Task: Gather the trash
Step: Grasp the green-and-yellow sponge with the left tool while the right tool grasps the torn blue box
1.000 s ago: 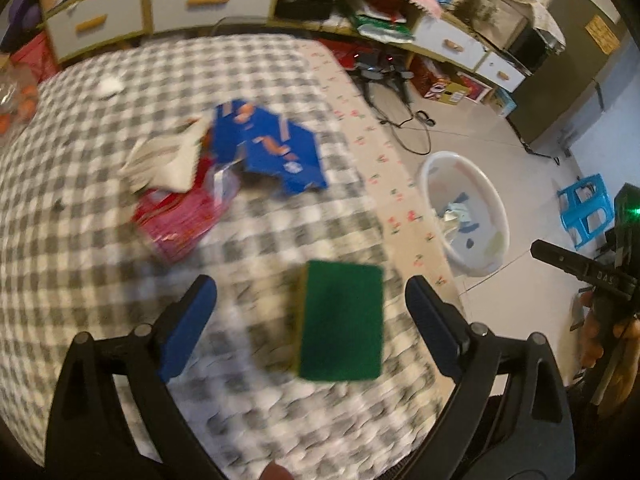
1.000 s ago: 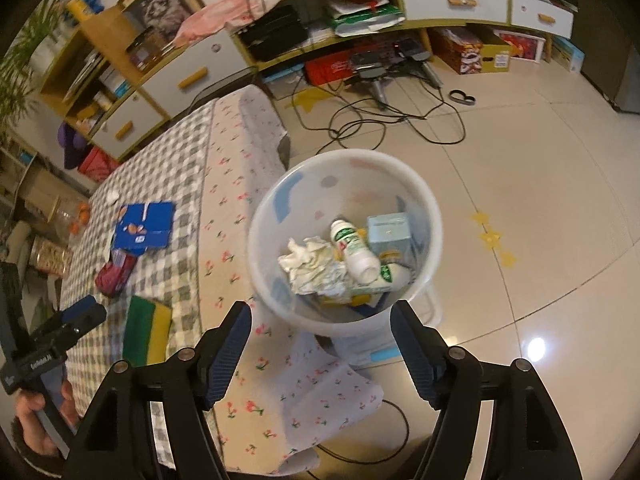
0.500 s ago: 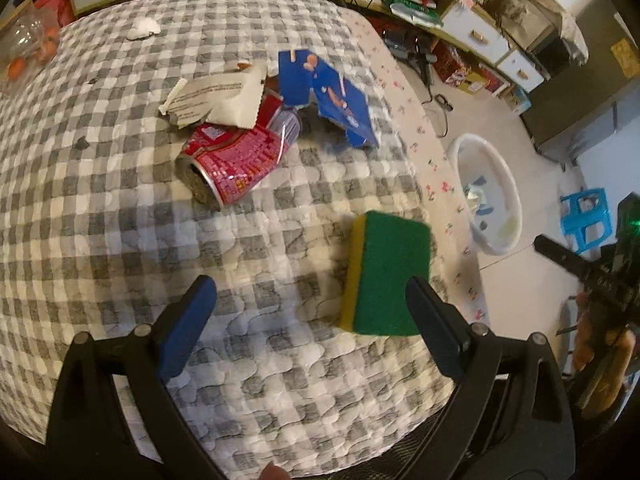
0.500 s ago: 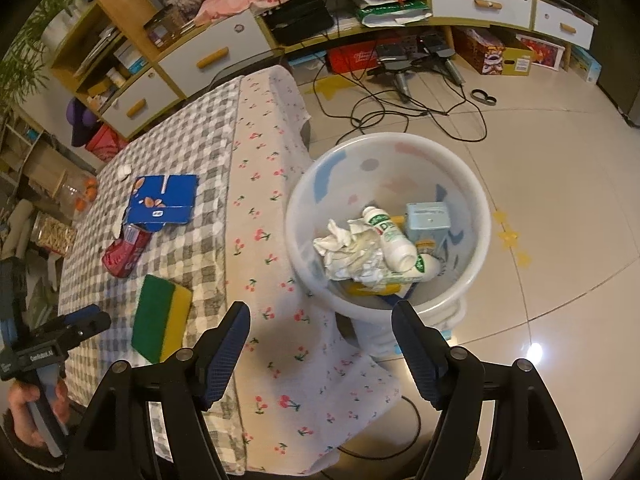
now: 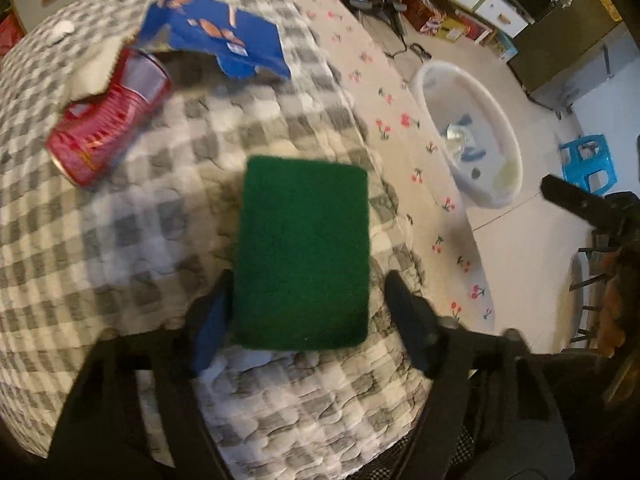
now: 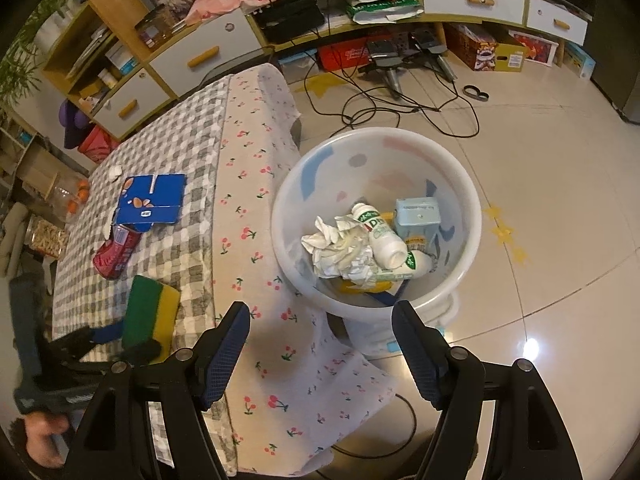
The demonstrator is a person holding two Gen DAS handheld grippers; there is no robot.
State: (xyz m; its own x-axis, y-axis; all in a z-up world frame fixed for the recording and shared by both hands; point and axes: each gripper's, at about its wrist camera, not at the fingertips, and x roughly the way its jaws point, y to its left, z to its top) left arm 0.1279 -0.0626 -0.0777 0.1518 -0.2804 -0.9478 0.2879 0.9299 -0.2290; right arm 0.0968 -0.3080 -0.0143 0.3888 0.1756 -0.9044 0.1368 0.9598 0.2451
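Checkered desk (image 5: 120, 240) under the left hand-held gripper (image 5: 308, 320); white bin (image 6: 460, 184) on the floor beneath the right hand-held gripper (image 6: 322, 344), which hangs empty, wide apart. Green sponge (image 5: 304, 248) between the left's closing jaws, one finger (image 5: 210, 328) alongside, grip unconfirmed. Red can (image 5: 108, 128), blue carton (image 5: 224, 40) beyond.

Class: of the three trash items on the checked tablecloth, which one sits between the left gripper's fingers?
The green sponge; the red can and blue carton lie farther off, beyond the left gripper.
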